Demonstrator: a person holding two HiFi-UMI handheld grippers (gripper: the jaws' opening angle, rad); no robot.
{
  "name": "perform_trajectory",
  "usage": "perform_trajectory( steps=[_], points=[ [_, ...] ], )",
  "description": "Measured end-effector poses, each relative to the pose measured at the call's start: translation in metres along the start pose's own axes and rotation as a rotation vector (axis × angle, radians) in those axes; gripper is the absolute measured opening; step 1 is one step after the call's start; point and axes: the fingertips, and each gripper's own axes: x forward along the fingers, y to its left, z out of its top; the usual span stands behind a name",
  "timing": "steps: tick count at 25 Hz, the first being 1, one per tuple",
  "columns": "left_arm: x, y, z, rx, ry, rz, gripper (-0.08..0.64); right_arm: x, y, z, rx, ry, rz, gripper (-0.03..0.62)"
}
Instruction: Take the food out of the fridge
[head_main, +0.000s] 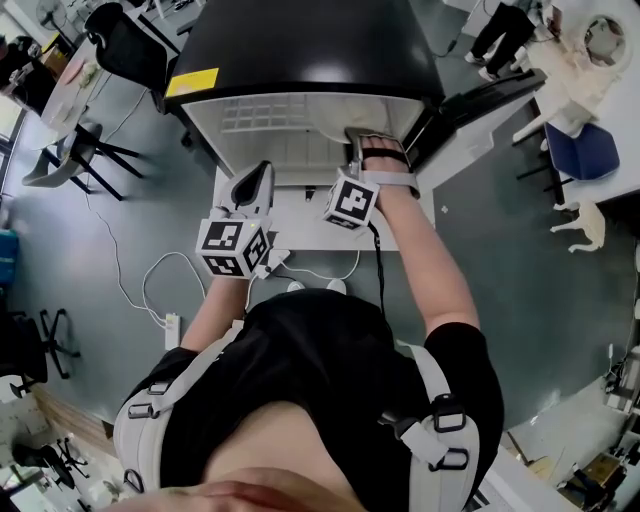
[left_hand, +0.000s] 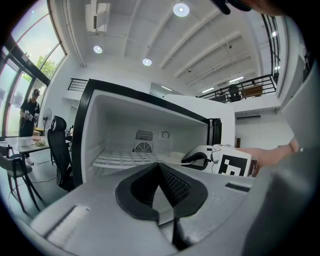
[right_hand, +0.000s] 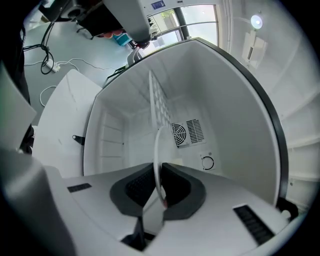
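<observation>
The small black fridge (head_main: 300, 50) stands open, its white inside and wire shelf (left_hand: 122, 159) in view. My right gripper (head_main: 368, 150) reaches into the right side of the fridge and is shut on the rim of a white plate (right_hand: 157, 150), seen edge-on between its pads. From the left gripper view the same plate (left_hand: 172, 158) rests at shelf level with the right gripper (left_hand: 200, 159) on it; what lies on it is hard to make out. My left gripper (head_main: 255, 182) hangs in front of the fridge opening, jaws (left_hand: 160, 172) shut and empty.
The fridge door (head_main: 485, 100) stands open to the right. A white ledge (head_main: 300, 222) lies just under the opening. Cables and a power strip (head_main: 170, 325) trail on the floor at left. Chairs (head_main: 75, 150) stand left, a blue chair (head_main: 580, 150) right. A person (left_hand: 29, 112) stands far left.
</observation>
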Motion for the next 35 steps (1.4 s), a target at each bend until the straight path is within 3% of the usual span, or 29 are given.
perform_trajectory(
  steps=[15, 22, 29, 35],
  points=[
    [-0.001, -0.015, 0.004, 0.016, 0.002, -0.037, 0.003, -0.057, 0.004, 0.013, -0.082, -0.153, -0.069, 0.028],
    [-0.004, -0.014, 0.004, 0.019, -0.002, -0.028, 0.003, -0.093, 0.002, 0.032, -0.232, -0.309, -0.135, 0.028],
    [-0.008, -0.007, 0.008, 0.016, -0.02, 0.001, 0.003, -0.123, 0.014, 0.042, -0.279, -0.493, -0.131, 0.028],
    [-0.013, 0.004, 0.011, 0.008, -0.032, 0.036, 0.003, -0.132, 0.023, 0.046, -0.284, -0.55, -0.118, 0.029]
  ],
)
